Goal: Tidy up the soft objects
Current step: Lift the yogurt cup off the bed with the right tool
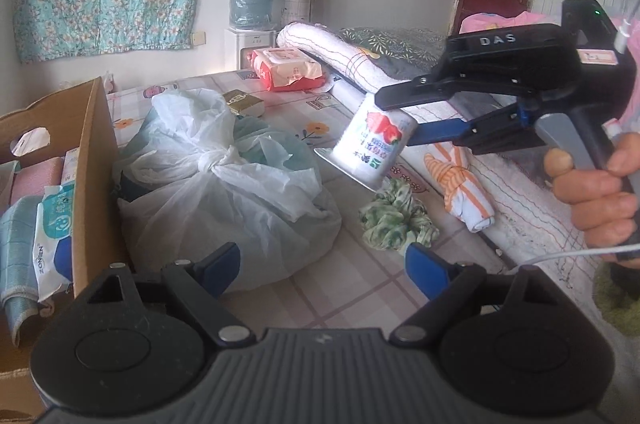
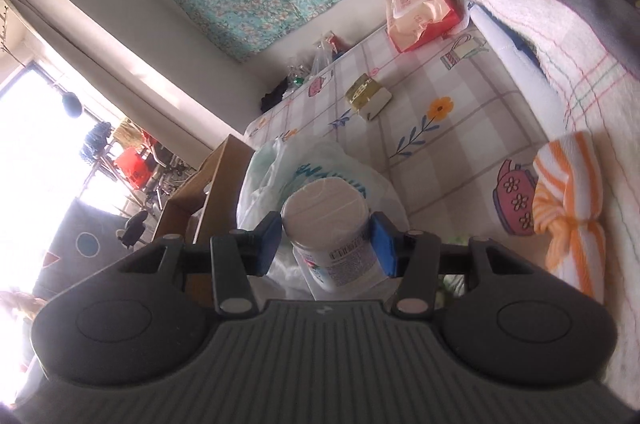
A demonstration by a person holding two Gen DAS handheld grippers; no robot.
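Note:
My right gripper (image 2: 326, 236) is shut on a white tub with a strawberry label (image 2: 336, 260); both blue pads press on its sides. In the left wrist view the right gripper (image 1: 396, 120) holds the tub (image 1: 368, 148) tilted above the bed, with a hand on the handle. My left gripper (image 1: 320, 264) stands open over the bed with nothing between its fingers. A knotted white plastic bag (image 1: 224, 184) lies to its left and a crumpled green patterned cloth (image 1: 396, 220) to its right. An orange-striped knotted cloth (image 1: 464, 184) lies beside the quilt.
A cardboard box (image 1: 96, 164) holding tissue packs stands at the left edge of the bed. A red pack of wipes (image 1: 288, 68) and a small green-gold box (image 1: 244, 102) lie farther back. A rolled blanket (image 1: 340, 48) and pillow line the right side.

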